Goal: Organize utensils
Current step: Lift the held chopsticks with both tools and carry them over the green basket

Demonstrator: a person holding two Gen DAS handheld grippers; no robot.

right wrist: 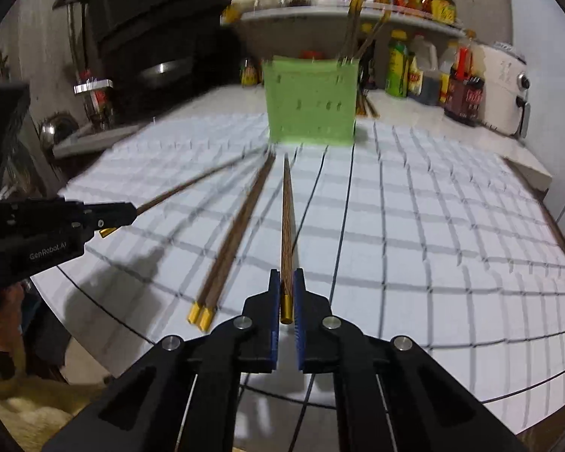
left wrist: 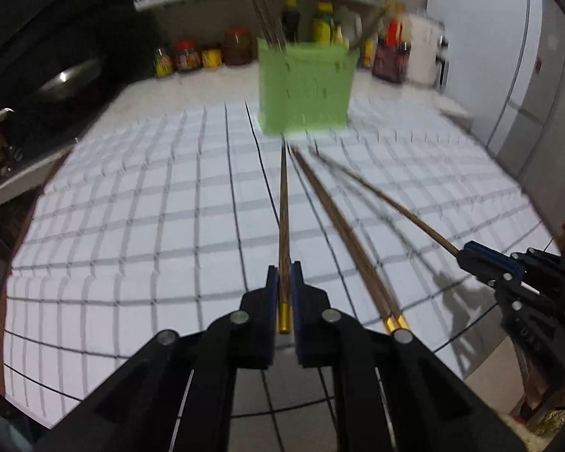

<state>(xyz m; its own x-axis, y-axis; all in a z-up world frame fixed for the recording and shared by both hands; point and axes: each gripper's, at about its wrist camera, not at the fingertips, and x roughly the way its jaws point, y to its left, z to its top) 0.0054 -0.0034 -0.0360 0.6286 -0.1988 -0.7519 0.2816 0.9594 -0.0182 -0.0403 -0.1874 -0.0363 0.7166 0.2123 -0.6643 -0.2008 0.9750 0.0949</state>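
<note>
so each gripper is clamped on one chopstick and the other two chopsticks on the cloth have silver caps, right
Not silver. Both wrist views show the pair of loose chopsticks with gold caps. The rest holds: the left gripper and right gripper each clamp one chopstick above the checked cloth.

"GenRobot.AI" in white letters on the black side of the left gripper (right wrist: 132, 214)

Checked cloth (left wrist: 150, 226) covers my worktop; chopstick pair (left wrist: 342, 233) right of left claw; green holder (left wrist: 307, 90) ahead.
</note>
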